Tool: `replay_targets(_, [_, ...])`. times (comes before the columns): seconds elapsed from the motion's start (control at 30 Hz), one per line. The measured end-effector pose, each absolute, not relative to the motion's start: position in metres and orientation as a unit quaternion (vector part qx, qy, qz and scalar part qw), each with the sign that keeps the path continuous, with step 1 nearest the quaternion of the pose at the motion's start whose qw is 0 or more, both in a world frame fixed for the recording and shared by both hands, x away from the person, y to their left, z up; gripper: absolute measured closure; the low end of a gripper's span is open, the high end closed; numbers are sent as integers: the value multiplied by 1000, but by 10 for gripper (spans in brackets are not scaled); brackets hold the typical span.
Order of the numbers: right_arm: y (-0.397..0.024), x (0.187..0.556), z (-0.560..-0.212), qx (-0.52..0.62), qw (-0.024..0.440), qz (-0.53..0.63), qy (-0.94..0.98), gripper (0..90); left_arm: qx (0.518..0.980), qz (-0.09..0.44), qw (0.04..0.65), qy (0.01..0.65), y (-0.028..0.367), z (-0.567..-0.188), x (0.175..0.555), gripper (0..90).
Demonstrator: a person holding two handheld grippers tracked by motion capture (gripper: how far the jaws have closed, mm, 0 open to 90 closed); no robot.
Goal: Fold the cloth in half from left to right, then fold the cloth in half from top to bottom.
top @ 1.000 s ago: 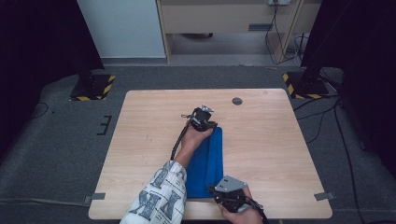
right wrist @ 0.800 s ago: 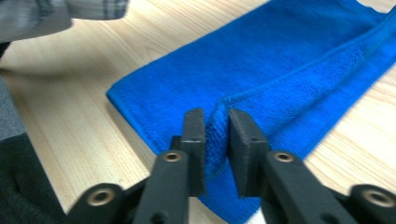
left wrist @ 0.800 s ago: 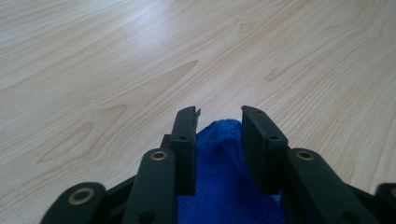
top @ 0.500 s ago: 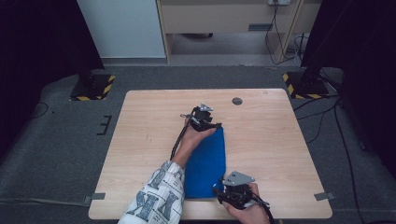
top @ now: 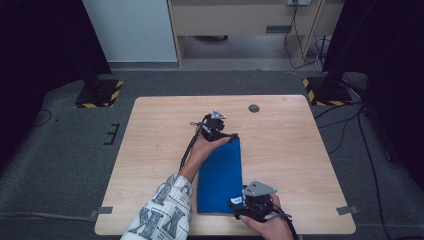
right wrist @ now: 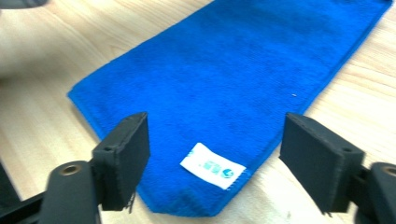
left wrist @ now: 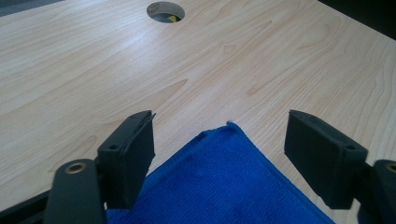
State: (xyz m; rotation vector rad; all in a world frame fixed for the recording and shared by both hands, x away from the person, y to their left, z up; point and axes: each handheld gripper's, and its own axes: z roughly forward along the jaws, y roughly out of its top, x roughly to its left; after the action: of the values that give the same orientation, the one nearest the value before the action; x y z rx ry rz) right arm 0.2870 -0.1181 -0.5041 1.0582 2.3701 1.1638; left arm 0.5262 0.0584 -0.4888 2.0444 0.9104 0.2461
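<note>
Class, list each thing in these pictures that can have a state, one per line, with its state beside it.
Blue cloth: folded into a long strip, lying flat on the table, held by neither gripper.
White label: face up at the cloth's near end.
Left gripper: jaws just opened, apart over the cloth's far corner.
Right gripper: jaws just opened, apart over the label end.
Wooden table: bears the cloth.

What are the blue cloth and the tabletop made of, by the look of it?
Blue cloth: looks like terry or microfibre, soft and matte; fuzzy nap, stitched hem, a sewn white label. Table: pale wood grain, smooth with a slight sheen; probably laminate or veneer, I can't tell which.
</note>
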Motion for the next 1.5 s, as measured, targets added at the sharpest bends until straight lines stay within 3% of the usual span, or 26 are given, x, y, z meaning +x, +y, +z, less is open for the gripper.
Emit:
replay_targets(0.4, [-117, 308, -506, 375, 163, 399, 821, 127, 824, 111, 424, 358, 68, -481, 516, 126])
replay_targets(1.1, [-129, 394, -499, 379, 169, 387, 823, 91, 827, 130, 403, 370, 128, -479, 488, 88])
replay_targets(1.33, [-135, 438, -491, 388, 170, 387, 819, 206, 821, 125, 404, 383, 139, -490, 496, 115])
replay_targets(1.5, [-133, 462, -490, 383, 174, 382, 823, 348, 821, 134, 410, 375, 138, -496, 501, 117])
